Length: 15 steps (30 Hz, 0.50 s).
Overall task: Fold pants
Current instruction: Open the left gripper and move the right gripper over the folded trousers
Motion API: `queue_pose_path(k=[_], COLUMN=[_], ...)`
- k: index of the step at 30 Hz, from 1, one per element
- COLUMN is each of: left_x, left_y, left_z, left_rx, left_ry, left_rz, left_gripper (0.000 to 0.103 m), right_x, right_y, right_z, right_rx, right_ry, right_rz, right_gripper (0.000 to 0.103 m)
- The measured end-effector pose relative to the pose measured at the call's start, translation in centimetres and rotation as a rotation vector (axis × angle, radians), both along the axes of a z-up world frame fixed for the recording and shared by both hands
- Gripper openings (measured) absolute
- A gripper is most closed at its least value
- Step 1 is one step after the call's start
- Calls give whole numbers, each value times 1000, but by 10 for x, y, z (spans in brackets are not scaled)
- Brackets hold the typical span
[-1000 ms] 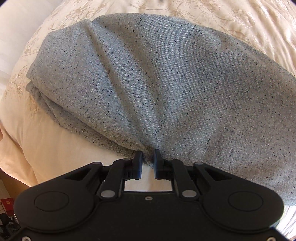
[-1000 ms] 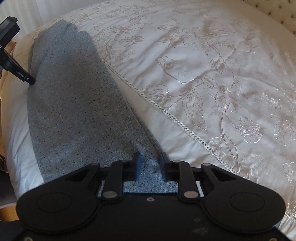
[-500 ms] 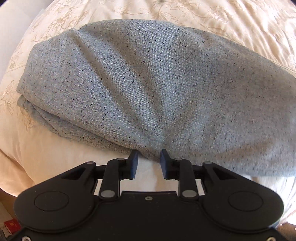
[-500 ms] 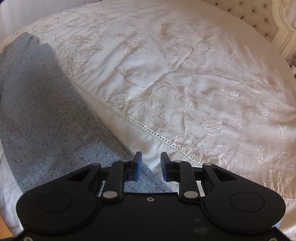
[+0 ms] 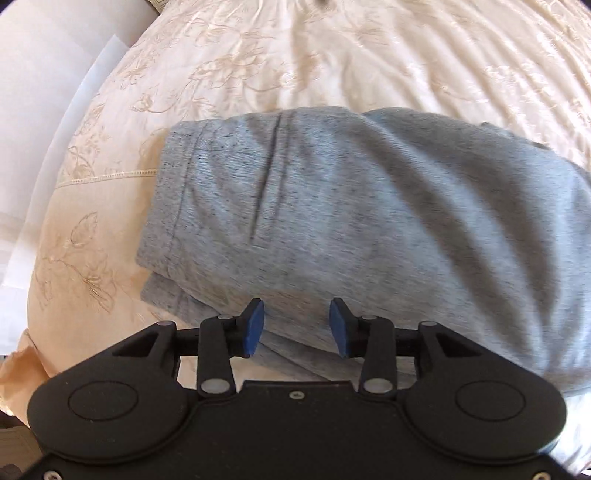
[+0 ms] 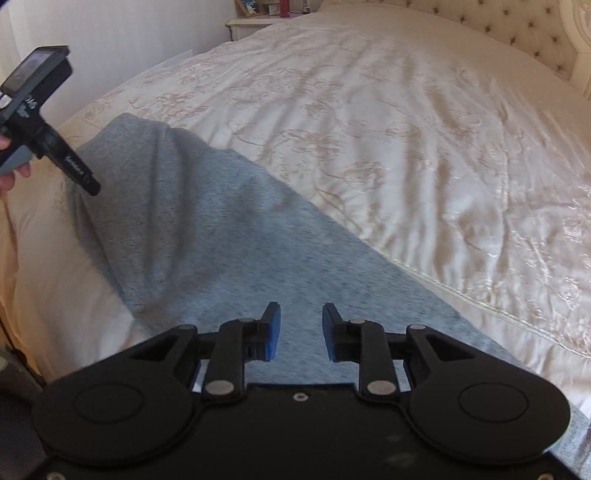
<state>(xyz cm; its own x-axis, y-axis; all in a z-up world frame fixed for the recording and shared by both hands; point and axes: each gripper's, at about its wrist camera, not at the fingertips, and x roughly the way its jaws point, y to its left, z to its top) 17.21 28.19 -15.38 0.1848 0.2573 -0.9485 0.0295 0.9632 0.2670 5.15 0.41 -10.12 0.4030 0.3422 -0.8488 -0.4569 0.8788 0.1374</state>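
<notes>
We see the grey pants [image 5: 369, 221] lying folded over on the bed [image 5: 295, 55], near its edge, on the cream embroidered bedspread [image 6: 406, 129]. Left wrist view: a hemmed end with a stitched seam sits at the left of the pile, a lower layer sticks out beneath the top layer on the near side. Picture is a bit motion-blurred.

Left hand-held gripper [image 5: 297, 326]: jaws apart and opening, blue pads [image 5: 255, 326] over the near edge of the pants, nothing pinched between them. We can't tell whether the tips touch the cloth.

Right hand-held gripper [image 6: 301, 330]: jaws apart and opening too, blue pads [image 6: 272, 332] clear of each other, grey fabric visible through the gap behind them but not clamped. It hangs over the near end of the pants, which run away from it as a long strip toward the far left.

In the right wrist view we also get the left hand-held gripper at the far left, by the far end of the pants, held in a person's hand [image 6: 11, 173]. Tufted headboard [image 6: 535, 37] at top right, a nightstand [image 6: 251, 22] past the bed at top.
</notes>
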Motion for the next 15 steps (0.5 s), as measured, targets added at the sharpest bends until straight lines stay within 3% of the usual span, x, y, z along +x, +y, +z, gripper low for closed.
queue_pose_path(k=[2,5,9,15], left_x=[6,11,9,4], left_y=[18,34,55,95], left_z=[-15,-32,-13,3], left_rx=[23,-9,-96,-77], left_ry=[70,158,121,81], left_rz=[-30,-77,-72,-44], left_gripper=[51,54,53,53], right_x=[-1,-1,0,10], right_y=[47,111,180,248], right_z=[0,0,-2,-15], right_rx=[30,58,54,13], right_ry=[2,-8,-39,-86], right_rz=[71,175,299,403], right_gripper=[29,31,33,34])
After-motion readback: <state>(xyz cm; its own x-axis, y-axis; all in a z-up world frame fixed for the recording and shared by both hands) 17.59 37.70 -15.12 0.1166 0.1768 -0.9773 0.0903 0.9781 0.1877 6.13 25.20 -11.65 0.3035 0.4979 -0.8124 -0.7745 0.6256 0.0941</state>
